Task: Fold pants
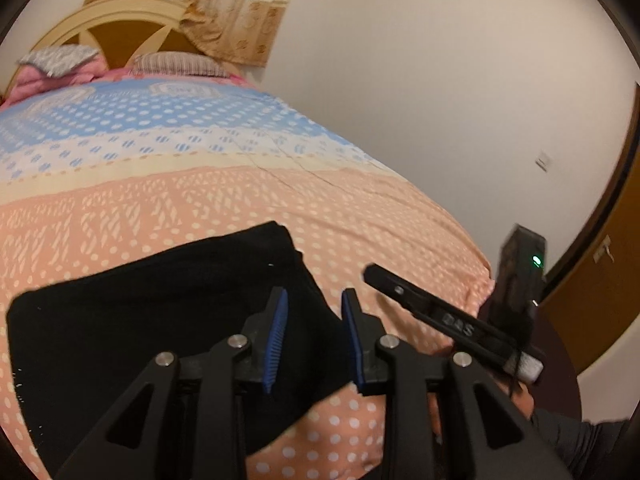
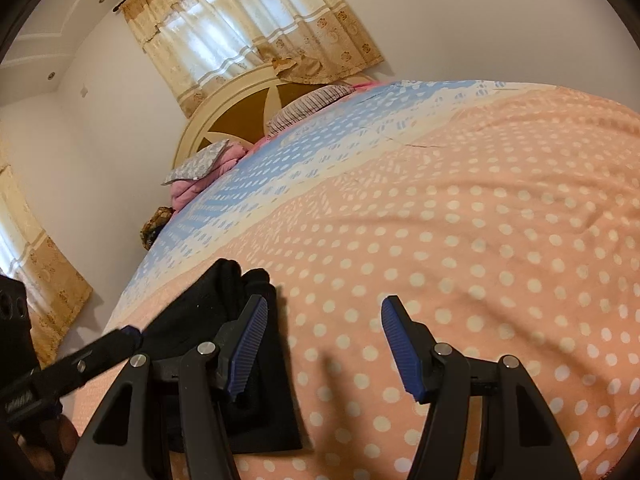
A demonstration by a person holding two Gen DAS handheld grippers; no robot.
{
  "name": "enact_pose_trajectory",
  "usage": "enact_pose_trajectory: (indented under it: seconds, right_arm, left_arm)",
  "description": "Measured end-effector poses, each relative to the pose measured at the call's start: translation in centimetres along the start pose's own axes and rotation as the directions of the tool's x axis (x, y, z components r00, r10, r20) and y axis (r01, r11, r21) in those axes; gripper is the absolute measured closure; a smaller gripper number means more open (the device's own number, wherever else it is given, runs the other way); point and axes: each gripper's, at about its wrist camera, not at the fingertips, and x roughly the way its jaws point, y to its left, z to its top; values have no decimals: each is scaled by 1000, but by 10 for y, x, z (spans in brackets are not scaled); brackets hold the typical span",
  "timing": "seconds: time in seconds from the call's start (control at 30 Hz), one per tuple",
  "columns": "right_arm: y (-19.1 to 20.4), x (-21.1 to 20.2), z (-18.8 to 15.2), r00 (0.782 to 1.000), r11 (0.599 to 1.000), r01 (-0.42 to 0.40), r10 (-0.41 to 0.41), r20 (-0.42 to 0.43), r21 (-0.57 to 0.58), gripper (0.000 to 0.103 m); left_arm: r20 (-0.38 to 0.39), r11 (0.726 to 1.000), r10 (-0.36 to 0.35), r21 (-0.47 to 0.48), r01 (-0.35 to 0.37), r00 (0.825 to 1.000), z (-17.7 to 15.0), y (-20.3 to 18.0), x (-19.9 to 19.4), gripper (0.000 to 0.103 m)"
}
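Left wrist view shows the black pants [image 1: 160,312] lying on the bedspread [image 1: 240,208] near the foot of the bed, already gathered into a compact dark rectangle with one thicker, layered end pointing toward the pillows [image 1: 176,64]. The left gripper [image 1: 314,336] hangs over the right-hand edge of that bundle with its 2 blue-padded fingers parted and nothing between them. The right gripper [image 1: 420,308] shows in the same view as a dark bar just beside it, over bare bedspread.

From the right wrist view, the right gripper [image 2: 324,344] is spread wide and empty, aimed at dotted fabric, with the pants [image 2: 224,320] off to its left, under its left finger. The left gripper [image 2: 92,352] reaches in from the left edge there, and its fingers cannot be made out in that view.

Judging by the bundle's shape, the fold looks well advanced, and the step in hand seems to be either a final fold or squaring the edges. To do it well, each gripper should probably pinch a corner on the same short edge, taking every layer, since the stacked end could slide apart if only the top layer is caught. Lifting both corners evenly and laying them flat onto the far edge should keep the sides aligned. The soft bedspread may bunch, so a low, slow carry seems wise.
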Motion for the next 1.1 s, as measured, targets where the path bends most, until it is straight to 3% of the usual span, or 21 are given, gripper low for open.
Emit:
enact_pose_trajectory:
  seconds: [0.03,0.07,0.1,0.17,0.23,0.27,0.37,0.4,0.47,0.5,0.6,0.73,0.87,1.03,1.07,1.1]
  right_arm:
    - [0,-1,0,1000,1000,-12,12,1,-1,42]
    - [2,-2,1,999,999,-35,35,-2,-6,42]
    - [5,-2,2,998,998,-58,58,-9,-13,42]
    - [14,-3,1,993,992,-118,117,-26,-38,42]
    - [31,-5,-3,984,981,-173,170,-46,-88,42]
    - [38,-5,-5,982,977,-186,181,-57,-104,42]
    - [58,-2,-17,978,965,-192,174,-111,-178,42]
    - [63,0,-20,980,963,-181,159,-122,-201,46]
    - [74,9,-30,980,955,-146,104,-171,-259,72]
    - [76,12,-33,980,952,-128,77,-185,-277,90]
    - [79,8,-36,981,944,-113,56,-188,-309,93]
    - [77,-15,-29,987,939,-104,57,-149,-327,93]
    - [55,4,-36,981,956,-39,-18,-192,-292,93]
    - [51,5,-35,980,957,-52,-6,-199,-287,93]
    - [52,4,-34,979,955,-47,-13,-202,-292,91]
    - [55,4,-32,981,952,-32,-29,-193,-305,80]
  left_arm:
    - [23,1000,2,9,-3,1000,-2,-1,-11,71]
    - [36,1000,7,12,-8,999,-3,2,-15,63]
    - [56,999,28,13,-29,998,-5,7,-23,51]
    - [92,995,98,-1,-98,991,-12,21,-39,40]
    - [119,986,167,-19,-166,979,-21,38,-55,40]
    - [126,973,233,-35,-230,964,-27,50,-63,40]
    - [118,944,322,-112,-309,939,-42,82,-78,36]
    - [116,931,354,-135,-339,928,-46,90,-81,35]
    - [107,907,399,-191,-375,911,-56,108,-85,34]
    - [98,903,400,-213,-373,911,-59,113,-84,34]
    - [71,892,397,-263,-367,915,-67,127,-80,34]
    - [59,893,400,-249,-375,915,-72,128,-74,30]
    - [28,894,405,-224,-389,914,-81,122,-65,27]
    - [-1,887,425,-202,-416,905,-86,124,-59,27]
    - [-1,886,425,-203,-416,905,-87,125,-59,27]
    - [1,888,421,-204,-412,907,-87,124,-60,27]
